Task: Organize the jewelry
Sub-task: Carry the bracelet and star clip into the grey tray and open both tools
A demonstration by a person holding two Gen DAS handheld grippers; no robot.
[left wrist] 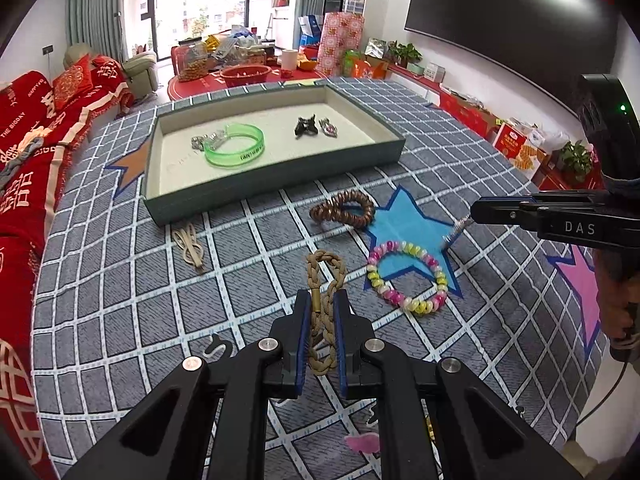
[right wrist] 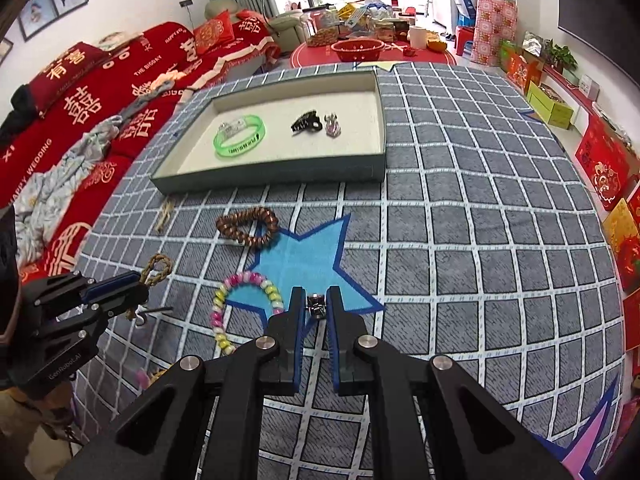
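Tan braided cord bracelet with brass clasp (left wrist: 325, 304) lay lengthwise between the fingers of the left gripper (left wrist: 322, 308), which had closed narrow on it; its looped end stuck out toward 12 o'clock. Whether it was lifted off the cloth could not be told. The right gripper (right wrist: 316, 306) pinched a small silvery metal piece (right wrist: 316, 305), jaws nearly closed; in the left wrist view a thin silvery chain (left wrist: 456, 232) hung from its tips.

Beside the cord bracelet, at 2 o'clock, lay a pink, yellow and white beaded bracelet (left wrist: 406, 276) across a blue star printed on the grey checked counter cloth (left wrist: 120, 320). A brown coiled hair tie (left wrist: 342, 210) sat at 12 o'clock, a beige knotted elastic (left wrist: 190, 246) at 10 o'clock.

Farther at 12 o'clock stood the shallow grey-green tray with cream lining (left wrist: 276, 190), holding a translucent green wristband (left wrist: 236, 146), a black claw clip (left wrist: 306, 126) and a small pendant (left wrist: 328, 127).

Judgement: both loads belong in the tray. Lift each clear of the near wall before releasing; keep the dangling chain from snagging the beads.
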